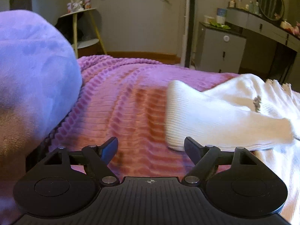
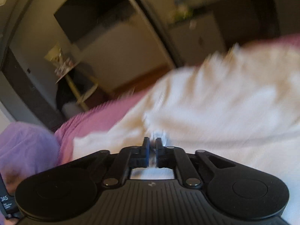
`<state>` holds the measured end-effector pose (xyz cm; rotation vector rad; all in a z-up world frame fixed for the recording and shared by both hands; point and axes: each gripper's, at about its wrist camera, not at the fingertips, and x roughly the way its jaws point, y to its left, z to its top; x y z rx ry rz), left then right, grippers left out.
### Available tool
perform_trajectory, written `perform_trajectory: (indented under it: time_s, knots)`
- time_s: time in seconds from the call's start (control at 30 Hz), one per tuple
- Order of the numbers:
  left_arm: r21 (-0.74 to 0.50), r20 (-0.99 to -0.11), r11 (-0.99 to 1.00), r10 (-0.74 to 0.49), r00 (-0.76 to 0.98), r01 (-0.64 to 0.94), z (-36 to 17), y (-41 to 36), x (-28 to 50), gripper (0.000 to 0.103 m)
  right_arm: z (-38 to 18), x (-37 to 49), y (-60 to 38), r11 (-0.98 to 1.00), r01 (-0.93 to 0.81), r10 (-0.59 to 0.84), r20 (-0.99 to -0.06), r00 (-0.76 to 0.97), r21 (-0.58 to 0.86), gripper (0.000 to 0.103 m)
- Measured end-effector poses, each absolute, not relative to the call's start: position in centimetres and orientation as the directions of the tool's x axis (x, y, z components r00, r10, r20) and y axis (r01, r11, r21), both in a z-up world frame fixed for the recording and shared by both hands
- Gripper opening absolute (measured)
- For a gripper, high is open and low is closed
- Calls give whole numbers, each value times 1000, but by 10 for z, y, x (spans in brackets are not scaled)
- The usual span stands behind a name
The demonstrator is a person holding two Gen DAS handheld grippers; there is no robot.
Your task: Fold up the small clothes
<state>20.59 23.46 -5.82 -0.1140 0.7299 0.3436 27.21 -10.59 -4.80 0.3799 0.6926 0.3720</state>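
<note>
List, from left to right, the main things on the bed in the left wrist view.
Purple plush bundle → pink ribbed blanket → white knitted garment.

Black ribbed claw; fuzzy lilac sleeve.

A pink waffle-textured blanket covers the bed, with a lilac plush mound at its left edge — beyond stand a round side table with yellow legs, a tall white fan column, a grey cabinet and an oval mirror on a dresser.
</note>
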Motion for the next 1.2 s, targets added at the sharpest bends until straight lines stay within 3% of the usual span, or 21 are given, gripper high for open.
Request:
perform_trajectory:
  time_s: [0.2, 0.37, 0.43, 0.5, 0.63, 0.73, 0.77, 0.8, 0.83, 1.03, 1.2]
  knots:
    - [37, -670, 959, 232, 705, -280, -61, 200, 213, 84, -50, 260, -181, 895, -54, 330, -576, 748, 444, 4]
    - [31, -702, 951, 240, 670, -308, -70, 191, 219, 84, -78, 259, -182, 818, -30, 451, -609, 653, 574, 10]
    - [33, -698, 947, 250, 671, -319, -70, 192, 217, 84, -83, 259, -164, 803, -70, 497, -601, 626, 592, 37]
    - [57, -686, 945, 272, 675, -322, -68, 193, 214, 84, -87, 263, -145, 773, -111, 549, -572, 609, 625, 49]
    - [77, -681, 941, 292, 672, -331, -66, 199, 212, 85, -95, 281, -107, 752, -137, 589, -563, 580, 645, 54]
    - [71, -688, 940, 289, 666, -334, -67, 203, 212, 85, -105, 294, -93, 751, -117, 587, -576, 568, 650, 50]
    - [72, -689, 939, 289, 664, -335, -68, 204, 212, 85, -104, 295, -90, 744, -123, 594, -567, 571, 656, 42]
    - [72, -690, 940, 289, 663, -335, -69, 205, 212, 85, -102, 296, -87, 736, -138, 605, -553, 573, 662, 18]
    - [73, -692, 940, 289, 662, -334, -69, 205, 213, 85, -100, 297, -86, 738, -148, 605, -549, 577, 658, 8]
    - [66, -691, 941, 283, 665, -332, -68, 201, 217, 85, -50, 283, -117, 795, -217, 520, -453, 724, 567, 7]
    - [54, -690, 949, 261, 675, -311, -64, 188, 224, 86, -34, 275, -171, 900, -125, 328, -462, 824, 418, 7]
